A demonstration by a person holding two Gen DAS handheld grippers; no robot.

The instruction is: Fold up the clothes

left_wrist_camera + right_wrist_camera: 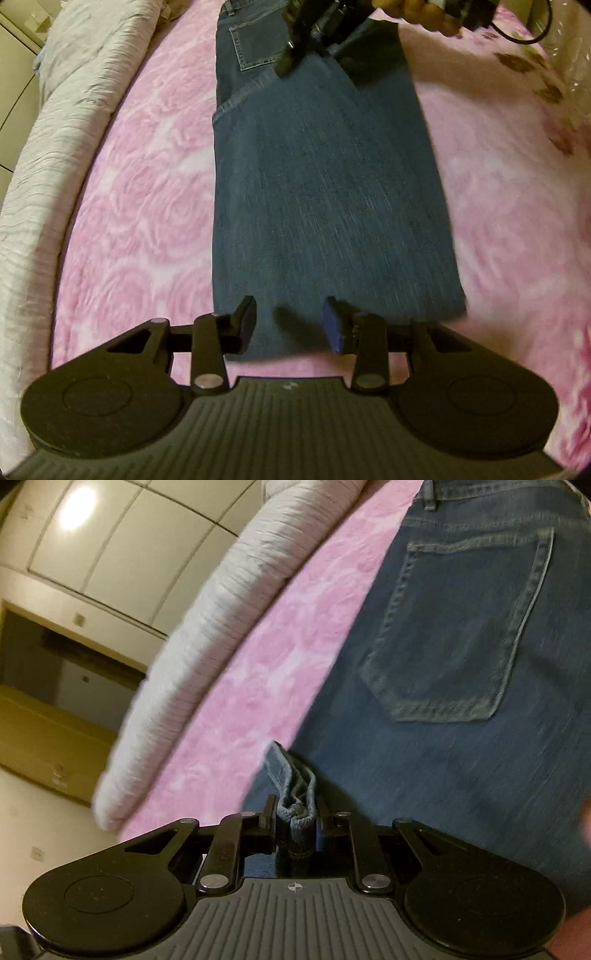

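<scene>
Evidently mid-fold, the right gripper [295, 823] clamps its jaws on the hem [297, 808] of the jeans [325, 184] spread on the bed [140, 192], carrying it toward the waist, while the left gripper [290, 325] hovers released above the fold.

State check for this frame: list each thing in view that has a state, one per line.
jeans: flat on the pink blanket, hem end lifted over the seat
hem: bunched, clamped
right gripper: shut on hem
left gripper: open, empty, over the jeans' near edge
</scene>
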